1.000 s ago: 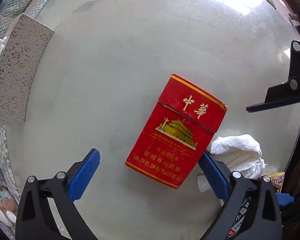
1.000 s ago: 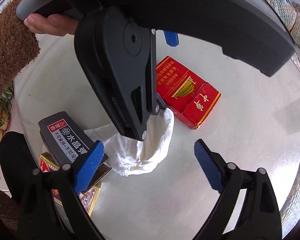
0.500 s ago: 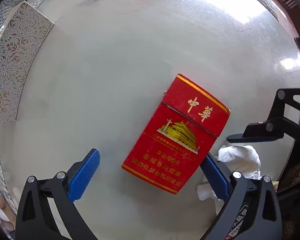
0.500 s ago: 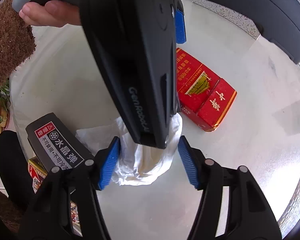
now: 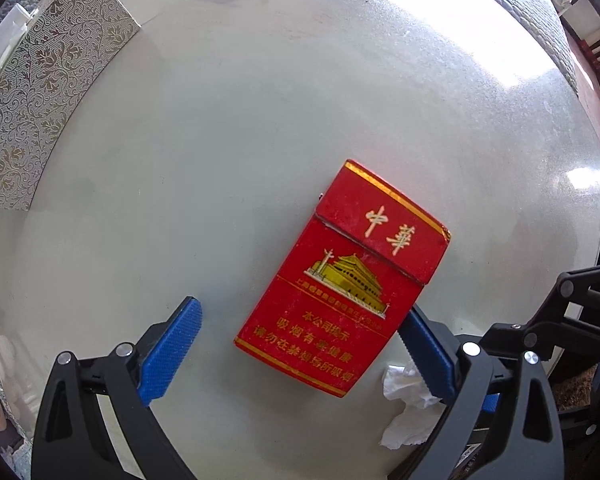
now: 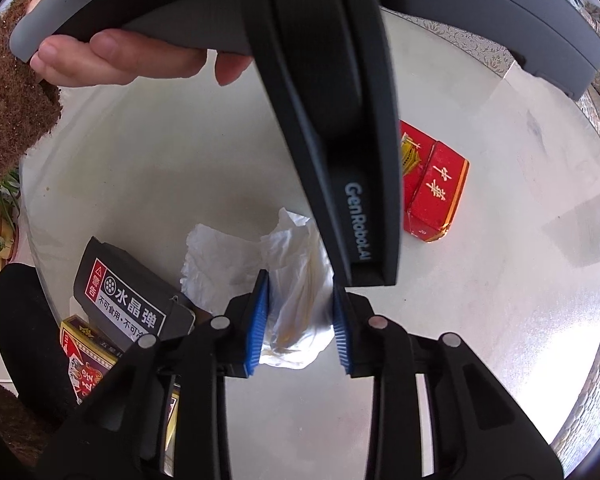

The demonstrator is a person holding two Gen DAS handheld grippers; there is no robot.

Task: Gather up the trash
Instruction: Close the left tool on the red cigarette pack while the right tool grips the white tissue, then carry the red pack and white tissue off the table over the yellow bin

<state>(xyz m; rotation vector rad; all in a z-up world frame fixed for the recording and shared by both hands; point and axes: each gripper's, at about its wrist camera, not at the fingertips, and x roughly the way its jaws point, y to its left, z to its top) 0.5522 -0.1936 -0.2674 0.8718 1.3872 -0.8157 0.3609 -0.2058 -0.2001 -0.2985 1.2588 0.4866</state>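
Note:
A red cigarette pack (image 5: 348, 280) lies flat on the round glass table (image 5: 260, 140). My left gripper (image 5: 300, 346) points straight down over it and is open, with the pack's lower end between the blue fingers, close to the right one. In the right wrist view a crumpled white tissue (image 6: 296, 280) sits between the pads of my right gripper (image 6: 299, 324). Its jaws are closing and both pads touch the tissue's sides. The same tissue (image 5: 408, 412) shows beside the left gripper's right finger. The red pack (image 6: 436, 192) is half hidden behind the left tool's black housing (image 6: 340, 140).
A black box with a white label (image 6: 128, 300) and a red and yellow card box (image 6: 84, 360) lie left of the tissue. A silver patterned box (image 5: 40, 92) stands at the table's far left rim. A hand (image 6: 120, 56) holds the left tool.
The right jaws went from wide apart to tight on the tissue. The left tool swung rightward across the right view, and the pack slid lower and to the right in the left view.

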